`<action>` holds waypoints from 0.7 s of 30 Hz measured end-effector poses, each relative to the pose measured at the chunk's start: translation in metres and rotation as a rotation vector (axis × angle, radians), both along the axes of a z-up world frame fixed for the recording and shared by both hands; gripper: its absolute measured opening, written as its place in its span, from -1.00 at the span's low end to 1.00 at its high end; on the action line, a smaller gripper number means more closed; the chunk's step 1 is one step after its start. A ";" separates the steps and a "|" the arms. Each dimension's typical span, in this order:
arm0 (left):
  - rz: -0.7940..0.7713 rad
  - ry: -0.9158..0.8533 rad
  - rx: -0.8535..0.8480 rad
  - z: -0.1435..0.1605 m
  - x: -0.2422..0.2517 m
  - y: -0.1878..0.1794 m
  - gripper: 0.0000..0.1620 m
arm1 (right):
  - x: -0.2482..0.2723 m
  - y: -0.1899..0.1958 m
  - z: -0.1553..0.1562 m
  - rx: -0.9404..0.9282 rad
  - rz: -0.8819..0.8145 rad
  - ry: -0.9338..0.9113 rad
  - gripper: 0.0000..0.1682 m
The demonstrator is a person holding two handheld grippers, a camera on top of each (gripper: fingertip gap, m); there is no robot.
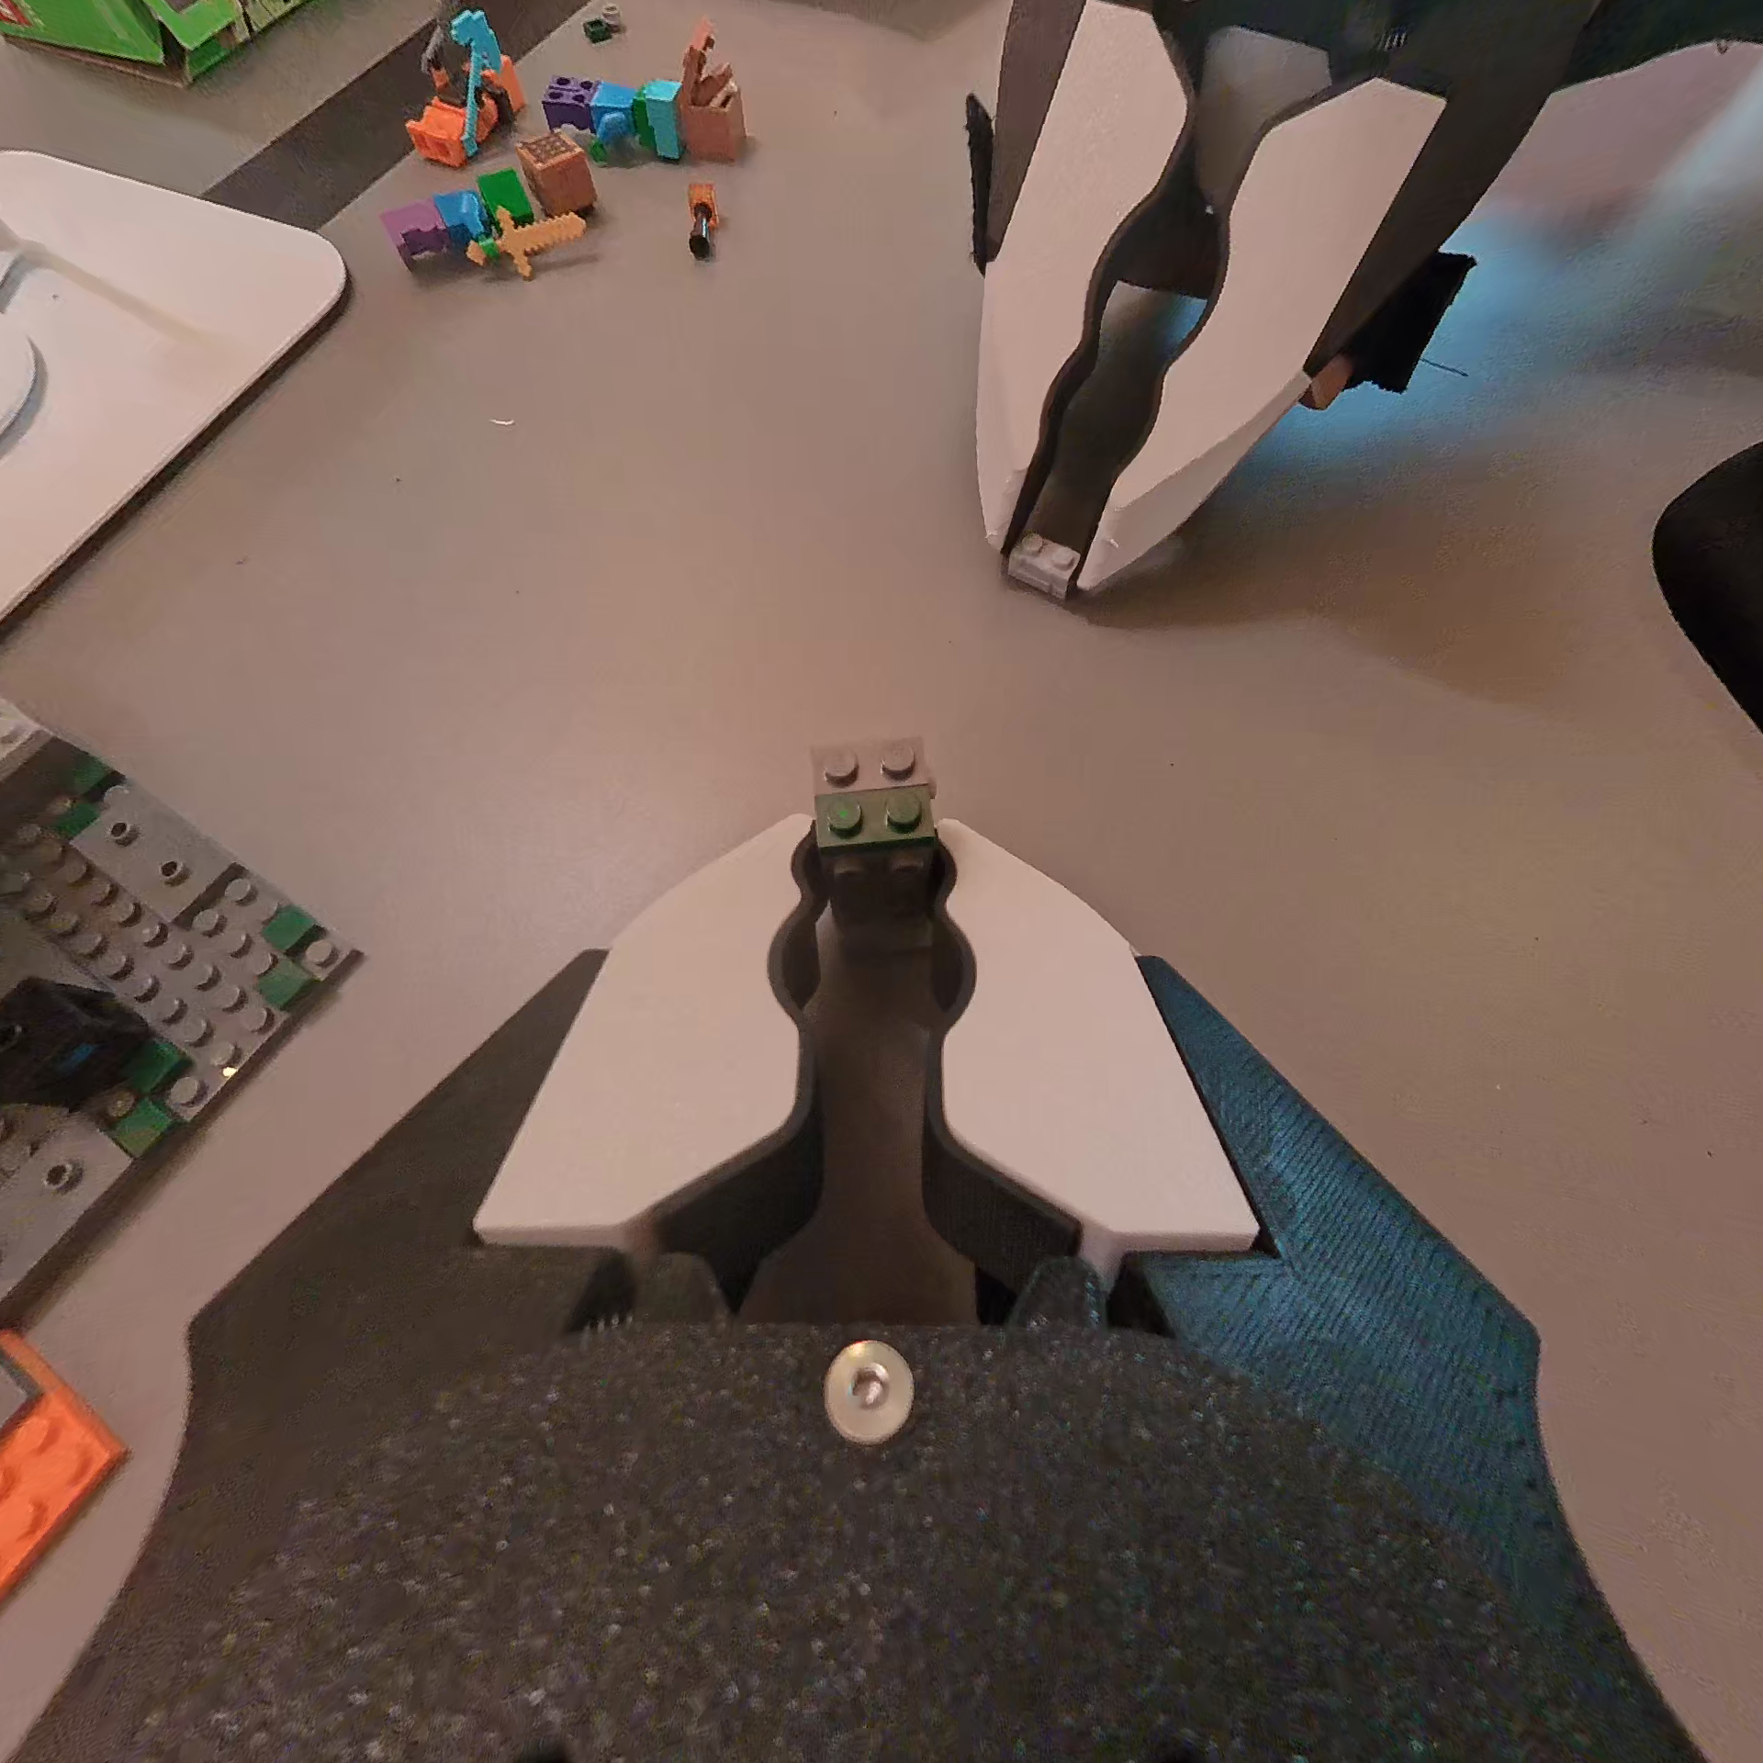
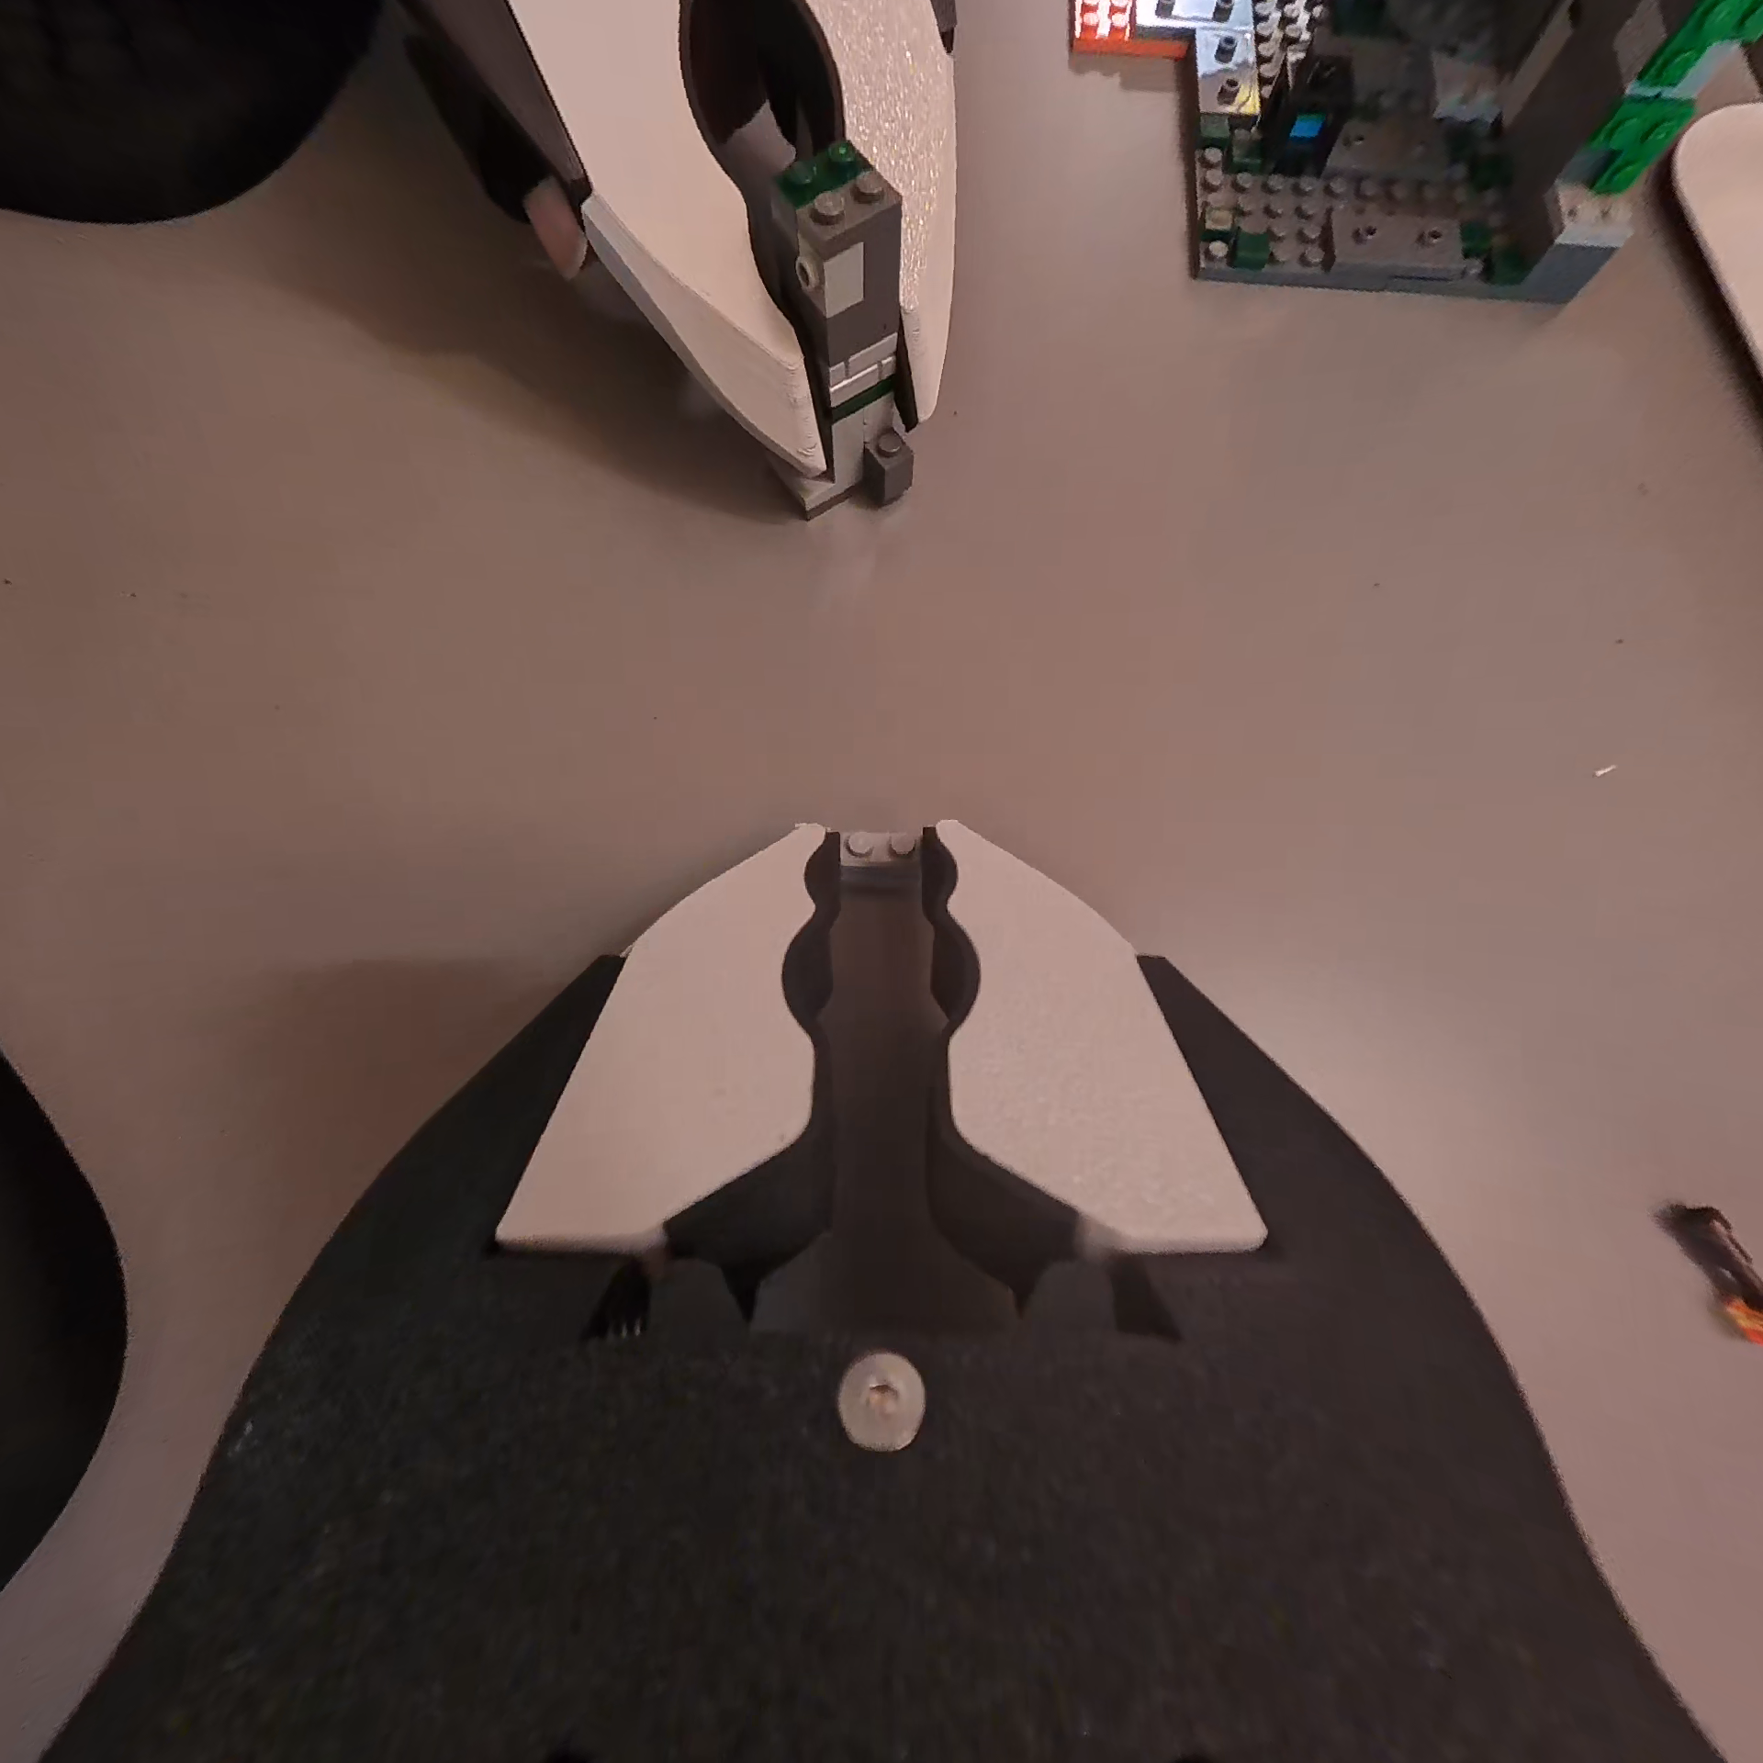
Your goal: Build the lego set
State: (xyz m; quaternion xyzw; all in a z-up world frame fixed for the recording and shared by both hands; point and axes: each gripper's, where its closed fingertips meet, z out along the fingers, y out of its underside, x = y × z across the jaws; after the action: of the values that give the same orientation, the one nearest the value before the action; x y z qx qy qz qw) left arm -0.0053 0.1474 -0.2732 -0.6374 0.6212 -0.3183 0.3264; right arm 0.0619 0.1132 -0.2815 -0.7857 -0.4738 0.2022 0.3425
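Matt smooth table (image 1: 668,572); glossy plastic bricks (image 1: 873,797) (studs shiny); grainy gripper body.

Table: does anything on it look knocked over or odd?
Nothing looks damaged. The loose figures at the far edge lie in an unsorted heap, some tipped over. The tower in the left gripper stands upright on the table.

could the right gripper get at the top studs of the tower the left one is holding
Probably yes. The right gripper is shut on a small light grey brick, and bare table lies between it and the grey and green tower. The tower's top studs stand clear of the left gripper's fingers.
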 end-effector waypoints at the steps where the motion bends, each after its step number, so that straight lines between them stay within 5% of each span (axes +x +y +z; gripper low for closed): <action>1: 0.000 0.000 0.001 0.000 0.000 0.000 -0.77 | 0.000 0.000 -0.001 -0.008 0.000 -0.005 -0.80; 10: -0.001 0.000 -0.003 0.000 0.000 0.000 -0.77 | 0.003 -0.005 0.005 -0.025 0.061 -0.069 -0.72; 21: -0.003 -0.001 0.001 0.000 0.000 0.000 -0.77 | 0.009 -0.003 0.011 0.105 0.520 -0.654 -0.80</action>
State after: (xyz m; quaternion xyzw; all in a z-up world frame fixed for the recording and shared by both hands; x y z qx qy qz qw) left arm -0.0054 0.1471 -0.2732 -0.6363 0.6221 -0.3185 0.3265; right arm 0.0709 0.1100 -0.2707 -0.6442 -0.7498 -0.0024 0.1511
